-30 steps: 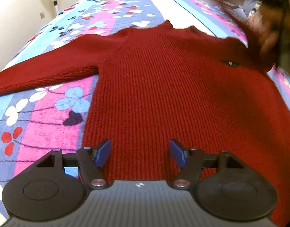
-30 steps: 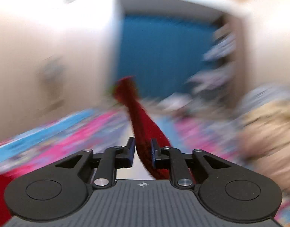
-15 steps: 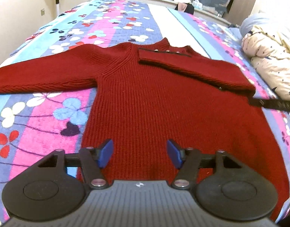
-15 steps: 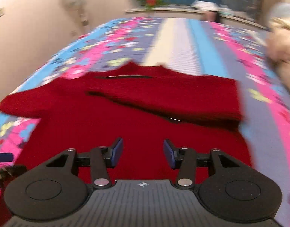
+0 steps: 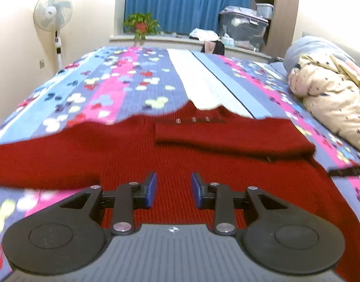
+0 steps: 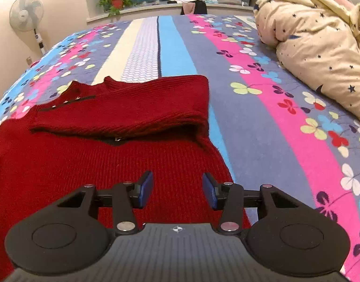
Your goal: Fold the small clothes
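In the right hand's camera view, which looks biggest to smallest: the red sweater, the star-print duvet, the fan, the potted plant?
1. Red sweater
2. Star-print duvet
3 and 4. Fan and potted plant look alike in size; both are far away, so I won't rank them.

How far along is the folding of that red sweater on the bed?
Early on. Done: one sleeve already lies folded across the chest of the red sweater. In hand: nothing; the left hand-held gripper and right hand-held gripper hover over the sweater's body with jaws closing on nothing. Left: the other sleeve lies stretched out on the bedspread, and the body is unfolded.
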Motion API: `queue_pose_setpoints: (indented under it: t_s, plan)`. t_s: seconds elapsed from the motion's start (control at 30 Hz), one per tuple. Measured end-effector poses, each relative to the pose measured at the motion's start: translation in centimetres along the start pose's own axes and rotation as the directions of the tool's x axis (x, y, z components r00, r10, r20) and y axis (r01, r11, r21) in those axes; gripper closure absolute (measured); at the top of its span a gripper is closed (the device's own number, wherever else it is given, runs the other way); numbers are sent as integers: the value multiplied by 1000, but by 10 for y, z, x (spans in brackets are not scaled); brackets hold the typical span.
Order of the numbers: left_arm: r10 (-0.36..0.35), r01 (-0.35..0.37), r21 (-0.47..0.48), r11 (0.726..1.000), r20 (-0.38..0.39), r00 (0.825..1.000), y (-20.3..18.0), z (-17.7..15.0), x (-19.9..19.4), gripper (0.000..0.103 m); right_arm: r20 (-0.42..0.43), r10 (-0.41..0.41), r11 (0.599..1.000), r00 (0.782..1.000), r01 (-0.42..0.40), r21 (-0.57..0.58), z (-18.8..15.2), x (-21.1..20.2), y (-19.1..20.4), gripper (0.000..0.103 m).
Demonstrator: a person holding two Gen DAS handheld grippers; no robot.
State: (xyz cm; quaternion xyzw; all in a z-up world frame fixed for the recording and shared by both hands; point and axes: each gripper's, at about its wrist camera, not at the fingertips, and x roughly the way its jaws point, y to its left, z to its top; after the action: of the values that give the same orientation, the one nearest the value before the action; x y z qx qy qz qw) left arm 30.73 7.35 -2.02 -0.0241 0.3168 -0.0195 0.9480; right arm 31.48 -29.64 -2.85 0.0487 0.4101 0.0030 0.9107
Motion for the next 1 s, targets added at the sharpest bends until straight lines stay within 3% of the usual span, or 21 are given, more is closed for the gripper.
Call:
queue_pose_setpoints:
  t_s: [0.13,0.23,0.37,0.5,0.63,0.7,0.87,0.93,1.0]
  plan:
    - [29,-29,-43,999,-2,1000,6,27,54,67,-8,47,998,999,-47,36,11,1,-3,55]
    - [40,-44,-138,989,-33,999,16,42,98,67,-2,46,998,999,-46,49,17,-2,-8,54]
    - [18,-53,-296,954,-121,992,34,48,150,64,-17,62,995,998,-61,82,19,2,-17,54]
    - [1,-58,-426,903,-134,991,41,42,173,64,-36,60,994,998,-56,93,18,6,-24,54]
    - [17,-75,-461,884,-127,992,42,45,177,70,-41,55,993,998,-51,107,18,8,-29,54]
    - [10,-69,-482,874,-122,992,48,45,176,94,-43,59,992,997,-54,110,17,8,-28,54]
    - [10,-8,-457,889,2,1000,47,55,134,96,-46,59,994,997,-54,98,15,9,-23,54]
    - [50,-4,-472,882,84,995,46,52,96,96,-46,52,993,998,-47,104,15,10,-23,54]
    - [131,-53,-483,874,130,983,48,40,67,96,-43,45,993,998,-40,109,16,10,-24,54]
